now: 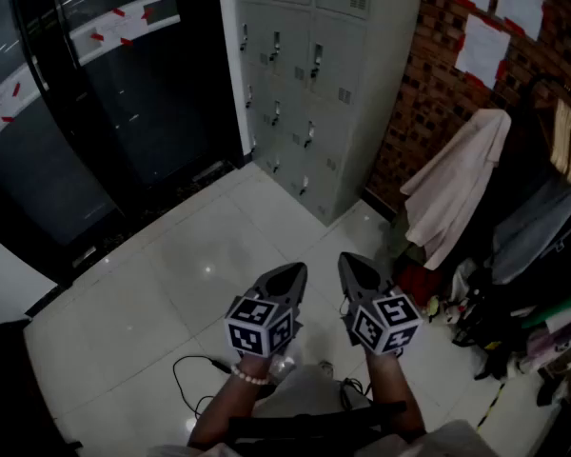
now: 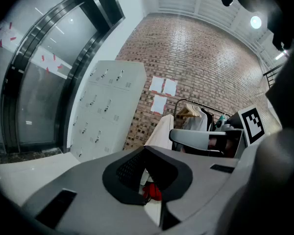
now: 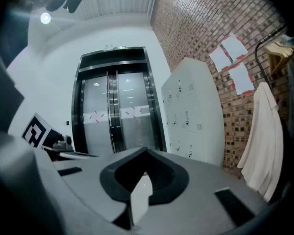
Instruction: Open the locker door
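A pale tiled floor runs up to a brick wall and dark glass doors. The grey locker bank stands at twelve o'clock, well apart from both tools, with every door apparently closed. The left gripper and right gripper hang low, jaws together and empty. Nothing of the task looks begun: the approach, the handle grip and the pull all remain.
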The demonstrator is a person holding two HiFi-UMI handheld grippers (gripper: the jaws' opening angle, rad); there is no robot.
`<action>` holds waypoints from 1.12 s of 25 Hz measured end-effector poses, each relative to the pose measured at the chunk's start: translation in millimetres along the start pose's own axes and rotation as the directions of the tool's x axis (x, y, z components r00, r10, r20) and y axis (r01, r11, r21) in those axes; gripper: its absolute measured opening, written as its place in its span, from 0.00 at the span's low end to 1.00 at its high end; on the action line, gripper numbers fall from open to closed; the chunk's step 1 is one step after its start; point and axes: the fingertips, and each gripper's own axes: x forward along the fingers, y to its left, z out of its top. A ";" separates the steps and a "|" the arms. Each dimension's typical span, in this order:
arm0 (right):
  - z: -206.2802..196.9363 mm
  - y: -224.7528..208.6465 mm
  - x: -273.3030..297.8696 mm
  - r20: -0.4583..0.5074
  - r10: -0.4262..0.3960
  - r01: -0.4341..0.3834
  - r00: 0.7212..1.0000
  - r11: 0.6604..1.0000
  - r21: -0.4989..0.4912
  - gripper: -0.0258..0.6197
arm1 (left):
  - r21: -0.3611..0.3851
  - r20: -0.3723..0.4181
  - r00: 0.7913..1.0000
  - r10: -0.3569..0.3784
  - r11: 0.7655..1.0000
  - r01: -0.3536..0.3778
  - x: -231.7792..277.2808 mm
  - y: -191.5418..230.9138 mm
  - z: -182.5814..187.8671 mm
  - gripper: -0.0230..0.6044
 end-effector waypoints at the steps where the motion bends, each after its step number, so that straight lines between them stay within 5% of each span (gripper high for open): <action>1: -0.6 0.3 2.9 -0.001 -0.001 0.001 1.000 1.000 0.002 0.05 | 0.000 -0.001 1.000 -0.001 1.000 0.001 0.6 2.6 0.5 0.02; 19: -11.5 37.1 75.8 0.012 -0.047 0.046 0.999 0.998 0.037 0.05 | 0.044 -0.013 0.999 -0.036 0.998 0.036 -15.0 83.3 21.3 0.02; 28: -2.7 4.2 142.6 0.030 -0.065 0.064 0.997 0.997 0.045 0.05 | 0.053 -0.001 1.000 -0.031 0.998 0.031 29.6 135.8 48.0 0.02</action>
